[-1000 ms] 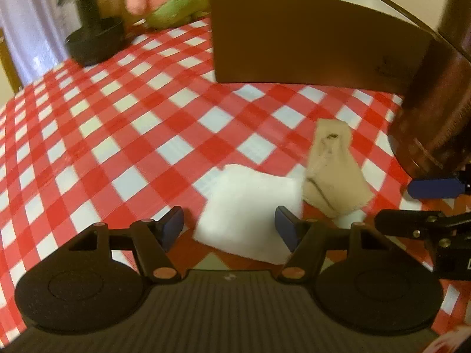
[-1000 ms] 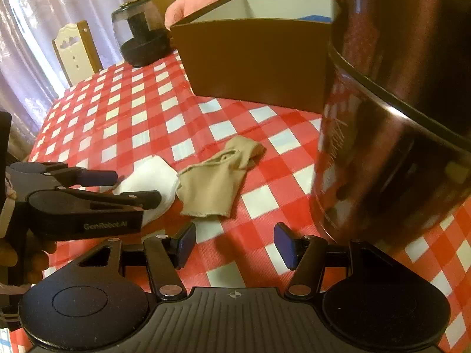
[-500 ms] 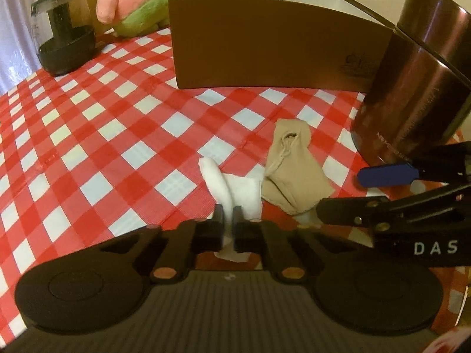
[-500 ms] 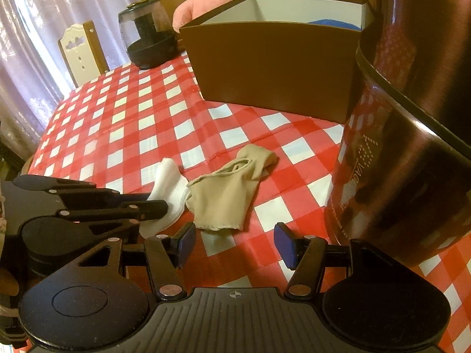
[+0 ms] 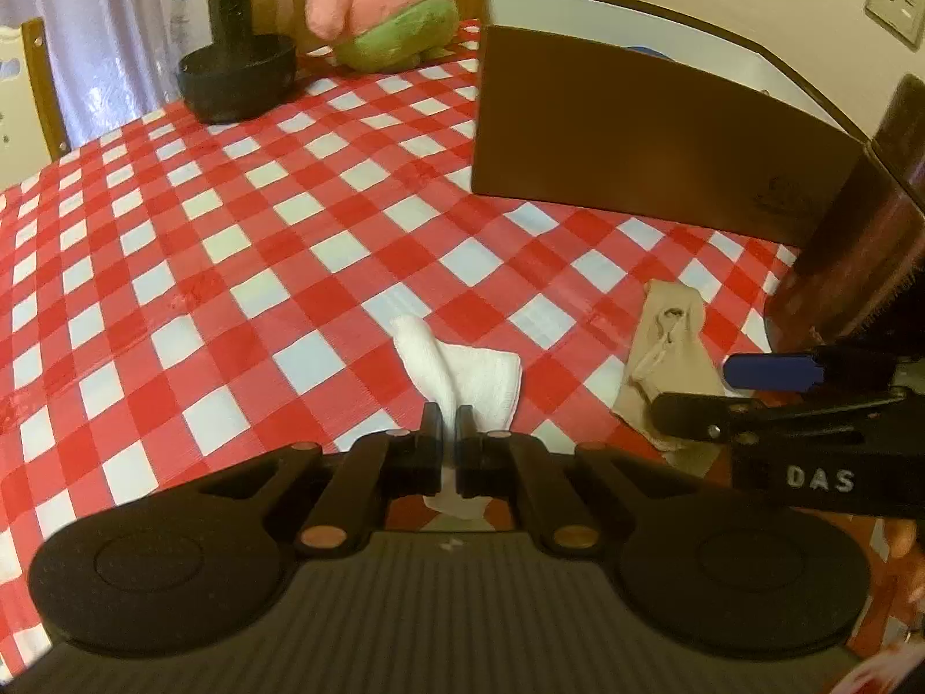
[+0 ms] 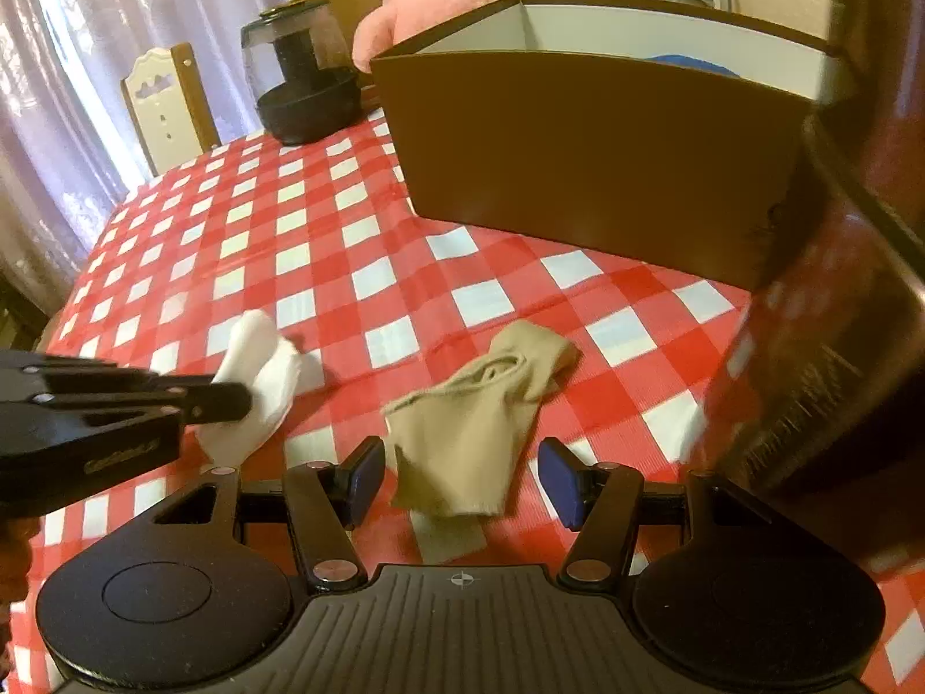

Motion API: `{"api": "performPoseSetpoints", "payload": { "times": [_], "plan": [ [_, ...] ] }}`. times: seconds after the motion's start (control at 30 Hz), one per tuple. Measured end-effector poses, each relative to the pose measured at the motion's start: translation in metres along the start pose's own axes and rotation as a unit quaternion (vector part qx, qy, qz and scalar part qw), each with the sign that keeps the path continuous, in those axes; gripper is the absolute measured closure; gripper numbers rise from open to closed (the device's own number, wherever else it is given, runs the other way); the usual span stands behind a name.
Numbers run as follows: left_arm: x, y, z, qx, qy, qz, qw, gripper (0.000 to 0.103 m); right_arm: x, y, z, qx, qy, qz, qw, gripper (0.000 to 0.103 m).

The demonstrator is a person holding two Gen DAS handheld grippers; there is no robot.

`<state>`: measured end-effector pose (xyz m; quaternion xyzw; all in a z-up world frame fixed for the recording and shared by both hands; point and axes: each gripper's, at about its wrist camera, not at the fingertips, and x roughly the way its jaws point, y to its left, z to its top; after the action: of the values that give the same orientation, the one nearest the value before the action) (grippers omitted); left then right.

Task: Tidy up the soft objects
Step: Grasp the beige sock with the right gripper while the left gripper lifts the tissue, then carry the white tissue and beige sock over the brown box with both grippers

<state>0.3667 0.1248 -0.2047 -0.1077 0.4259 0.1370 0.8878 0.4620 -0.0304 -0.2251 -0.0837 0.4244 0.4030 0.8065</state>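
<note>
My left gripper is shut on a folded white cloth and holds it above the red-checked tablecloth; the cloth also shows in the right wrist view, pinched in the left gripper. A beige sock lies flat on the table, its near end between the fingers of my open right gripper. The sock also shows in the left wrist view, with the right gripper over it. A brown open box stands behind.
A dark shiny cylindrical container stands close on the right. A black coffee pot and a pink and green plush toy stand at the far side. A chair back is beyond the table's left edge.
My left gripper closed on the white cloth and lifted it. My right gripper moved forward so the beige sock now lies between its fingers.
</note>
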Motion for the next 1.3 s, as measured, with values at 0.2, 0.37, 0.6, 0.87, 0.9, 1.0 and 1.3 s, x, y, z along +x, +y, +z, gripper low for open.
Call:
{"api": "performPoseSetpoints", "payload": {
  "times": [0.2, 0.37, 0.6, 0.87, 0.9, 1.0, 1.3],
  "plan": [
    [0.003, 0.001, -0.003, -0.007, 0.007, 0.000, 0.9999, 0.100, 0.010, 0.002, 0.003, -0.014, 0.001, -0.007, 1.000, 0.044],
    [0.003, -0.001, -0.003, -0.004, 0.009, -0.002, 0.9999, 0.100, 0.012, 0.006, 0.003, -0.044, -0.002, -0.017, 0.999, 0.065],
    [0.000, -0.006, -0.002, 0.004, 0.006, -0.002, 1.0000, 0.100, 0.008, 0.003, 0.004, -0.060, -0.007, -0.021, 0.998, 0.088],
    [-0.014, -0.017, 0.000, 0.011, -0.005, -0.008, 0.9999, 0.100, -0.009, 0.005, 0.002, -0.073, -0.018, 0.001, 0.997, 0.097],
    [-0.017, -0.019, 0.000, 0.011, -0.006, -0.009, 0.9999, 0.100, -0.012, 0.006, 0.001, -0.073, -0.019, 0.005, 0.997, 0.097],
    [-0.028, -0.022, 0.001, 0.007, -0.013, -0.018, 0.9997, 0.100, -0.025, 0.005, -0.001, -0.071, -0.023, 0.017, 0.997, 0.097],
    [-0.062, -0.043, 0.002, 0.020, -0.034, -0.039, 0.9984, 0.100, -0.080, -0.008, -0.017, -0.061, -0.033, 0.056, 0.996, 0.097]
  ]
}}
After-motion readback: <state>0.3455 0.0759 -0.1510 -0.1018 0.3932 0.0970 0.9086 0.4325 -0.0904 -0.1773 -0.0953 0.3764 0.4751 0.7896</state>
